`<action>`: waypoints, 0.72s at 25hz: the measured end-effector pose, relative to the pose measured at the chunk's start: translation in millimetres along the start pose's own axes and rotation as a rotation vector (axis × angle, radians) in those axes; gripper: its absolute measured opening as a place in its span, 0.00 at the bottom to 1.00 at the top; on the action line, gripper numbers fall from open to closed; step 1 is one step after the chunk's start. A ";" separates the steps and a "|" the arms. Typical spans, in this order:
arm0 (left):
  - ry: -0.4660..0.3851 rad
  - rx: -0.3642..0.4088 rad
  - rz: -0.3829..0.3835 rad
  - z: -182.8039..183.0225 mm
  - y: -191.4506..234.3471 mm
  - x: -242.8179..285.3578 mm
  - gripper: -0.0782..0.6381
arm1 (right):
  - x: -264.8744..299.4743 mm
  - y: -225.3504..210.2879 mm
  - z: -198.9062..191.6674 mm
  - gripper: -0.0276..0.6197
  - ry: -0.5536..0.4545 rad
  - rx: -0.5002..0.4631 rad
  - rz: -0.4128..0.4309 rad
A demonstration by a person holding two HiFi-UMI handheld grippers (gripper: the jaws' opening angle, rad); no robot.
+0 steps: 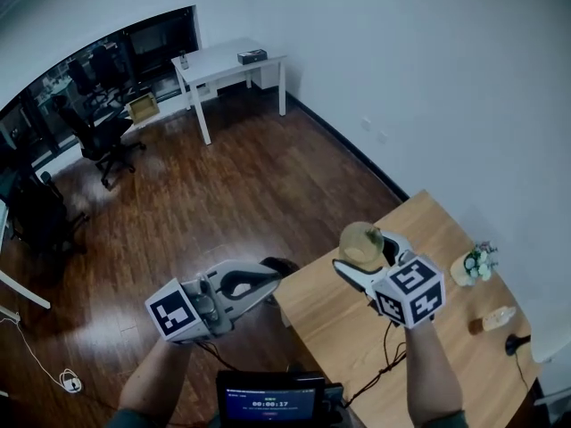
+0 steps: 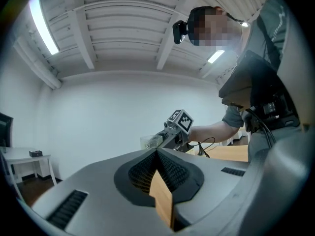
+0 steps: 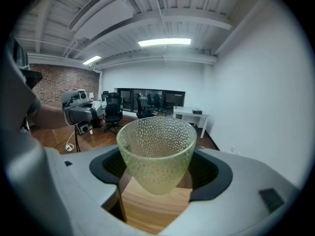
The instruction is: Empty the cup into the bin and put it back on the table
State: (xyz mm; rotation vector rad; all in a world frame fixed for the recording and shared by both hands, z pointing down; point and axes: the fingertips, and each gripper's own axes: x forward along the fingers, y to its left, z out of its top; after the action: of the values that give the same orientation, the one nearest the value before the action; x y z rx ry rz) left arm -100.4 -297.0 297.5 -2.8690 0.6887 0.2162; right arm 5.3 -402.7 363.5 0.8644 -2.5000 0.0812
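Green-tinted cup (image 3: 156, 154), seemingly empty, sits upright, clamped in the right hand-held gripper (image 1: 368, 259) above the table (image 1: 330, 321), no bin in view, so setting it down seems all that is left; the left hand-held gripper (image 1: 268, 279) is closed on nothing.

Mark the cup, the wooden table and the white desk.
cup (image 3: 157, 156): right gripper view, on its dimpled wall.
wooden table (image 1: 335, 324): head view, on its bare top.
white desk (image 1: 223, 61): head view, on its top.

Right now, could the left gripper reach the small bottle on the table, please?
Probably not directly: the left gripper is off the table's edge, and the right gripper with the cup stands between it and the bottle.
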 end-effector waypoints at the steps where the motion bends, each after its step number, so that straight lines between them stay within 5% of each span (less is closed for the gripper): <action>1: 0.001 0.002 0.011 -0.6 6.1 -0.1 0.11 | 8.3 -1.0 -0.4 0.63 0.009 -0.013 0.013; 8: 0.007 0.005 0.017 -7.1 43.5 -10.5 0.11 | 62.0 -12.9 -5.1 0.63 0.089 -0.069 0.003; 18: -0.014 0.003 -0.055 -27.3 118.3 -49.4 0.11 | 131.6 -27.2 -9.1 0.63 0.225 -0.084 -0.141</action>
State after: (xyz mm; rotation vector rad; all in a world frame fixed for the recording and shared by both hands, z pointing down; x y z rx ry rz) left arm -195.8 -384.9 316.2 -2.8761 0.6066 0.2262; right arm -64.1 -497.0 430.2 0.9386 -2.2121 0.0242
